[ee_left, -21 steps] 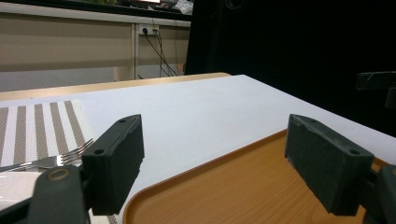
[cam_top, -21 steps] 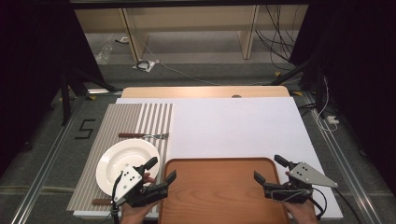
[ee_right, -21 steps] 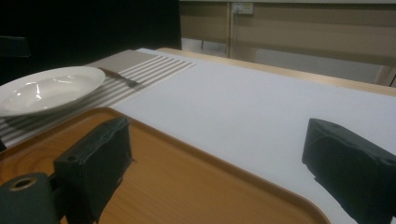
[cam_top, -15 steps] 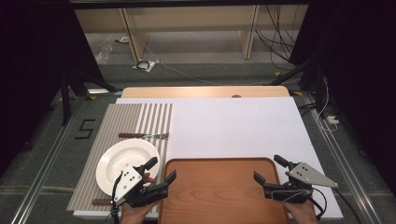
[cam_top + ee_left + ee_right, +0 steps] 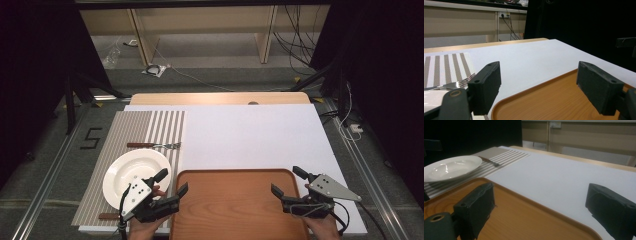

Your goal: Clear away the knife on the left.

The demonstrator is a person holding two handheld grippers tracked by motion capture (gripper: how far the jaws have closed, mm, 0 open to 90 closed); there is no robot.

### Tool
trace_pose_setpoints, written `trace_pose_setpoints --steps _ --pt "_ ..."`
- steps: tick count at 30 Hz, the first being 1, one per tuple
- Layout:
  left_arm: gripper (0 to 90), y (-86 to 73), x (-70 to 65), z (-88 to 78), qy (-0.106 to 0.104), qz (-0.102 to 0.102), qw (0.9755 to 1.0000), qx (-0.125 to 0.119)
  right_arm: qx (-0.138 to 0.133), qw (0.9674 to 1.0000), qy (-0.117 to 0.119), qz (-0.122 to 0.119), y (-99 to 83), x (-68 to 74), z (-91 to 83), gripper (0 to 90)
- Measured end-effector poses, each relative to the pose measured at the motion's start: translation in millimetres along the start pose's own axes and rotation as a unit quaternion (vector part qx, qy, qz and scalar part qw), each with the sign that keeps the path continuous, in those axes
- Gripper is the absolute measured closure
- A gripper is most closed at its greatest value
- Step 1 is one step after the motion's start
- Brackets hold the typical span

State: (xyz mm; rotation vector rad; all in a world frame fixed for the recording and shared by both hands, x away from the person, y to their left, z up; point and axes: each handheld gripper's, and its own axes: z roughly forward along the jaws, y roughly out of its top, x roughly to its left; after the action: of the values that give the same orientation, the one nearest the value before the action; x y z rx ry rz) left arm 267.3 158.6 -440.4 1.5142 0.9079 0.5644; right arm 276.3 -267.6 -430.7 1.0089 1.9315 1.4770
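A brown wooden tray (image 5: 235, 205) lies at the near edge of the white table top. My left gripper (image 5: 173, 181) hovers at its near left corner, open, one jaw toward the white plate (image 5: 131, 171) and the other over the tray's rim. In the left gripper view the left gripper (image 5: 542, 87) has wide jaws with the tray (image 5: 544, 106) rim curving low between them, untouched. My right gripper (image 5: 285, 180) is open at the tray's right side. In the right gripper view the right gripper (image 5: 544, 210) straddles the tray (image 5: 519, 220) edge, with the plate (image 5: 451, 167) beyond.
A striped placemat (image 5: 150, 127) covers the table's left part and carries the plate, a fork (image 5: 155, 145) behind it and a knife handle (image 5: 107, 216) at its near edge. The fork (image 5: 456, 83) lies just left of my left jaw. White table (image 5: 250, 135) spreads behind the tray.
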Motion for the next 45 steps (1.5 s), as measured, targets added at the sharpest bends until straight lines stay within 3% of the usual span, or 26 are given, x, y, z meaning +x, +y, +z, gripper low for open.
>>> trace_pose_setpoints --steps 7,14,22,27,28,29,30,34,37,43,45 --pt "20.0 2.1 1.6 -1.4 0.005 0.002 0.9999 0.013 0.000 1.0000 -0.001 0.000 0.2 -0.3 -0.5 9.6" --pt "20.3 7.2 5.3 -5.0 0.010 0.012 0.9989 0.043 -0.002 1.0000 -0.001 -0.001 0.3 -0.2 -0.6 9.7" --pt "20.8 13.2 5.6 -5.6 0.002 0.024 0.9959 0.087 -0.002 1.0000 0.000 0.000 0.1 -0.5 0.5 9.7" --pt "20.9 16.7 6.9 -6.2 -0.010 0.035 0.9900 0.136 -0.001 1.0000 0.000 0.001 0.2 -1.0 0.1 9.8" --pt "20.8 16.7 6.9 -6.2 -0.010 0.035 0.9900 0.136 -0.003 1.0000 0.000 0.001 0.2 -0.8 0.3 9.8" --pt "20.9 17.4 8.4 -7.1 -0.012 0.038 0.9873 0.154 -0.004 1.0000 0.000 0.000 0.3 -0.8 0.4 9.8" --pt "20.8 17.5 9.1 -7.8 -0.012 0.039 0.9862 0.160 -0.004 1.0000 0.000 0.000 0.3 -0.9 0.5 9.9" --pt "20.8 17.0 11.1 -10.0 -0.011 0.045 0.9833 0.176 -0.002 1.0000 0.000 0.000 0.4 -1.1 0.4 9.9" --pt "20.9 17.0 15.1 -14.1 -0.007 0.053 0.9789 0.197 -0.004 1.0000 0.001 0.000 0.6 -0.8 0.4 9.9" --pt "20.9 16.1 19.8 -18.7 -0.001 0.058 0.9750 0.215 -0.003 1.0000 0.002 -0.001 0.8 -0.6 0.4 10.0" --pt "20.9 15.8 22.8 -22.2 0.002 0.061 0.9720 0.227 -0.003 1.0000 0.002 -0.001 0.8 -0.6 0.4 10.0"
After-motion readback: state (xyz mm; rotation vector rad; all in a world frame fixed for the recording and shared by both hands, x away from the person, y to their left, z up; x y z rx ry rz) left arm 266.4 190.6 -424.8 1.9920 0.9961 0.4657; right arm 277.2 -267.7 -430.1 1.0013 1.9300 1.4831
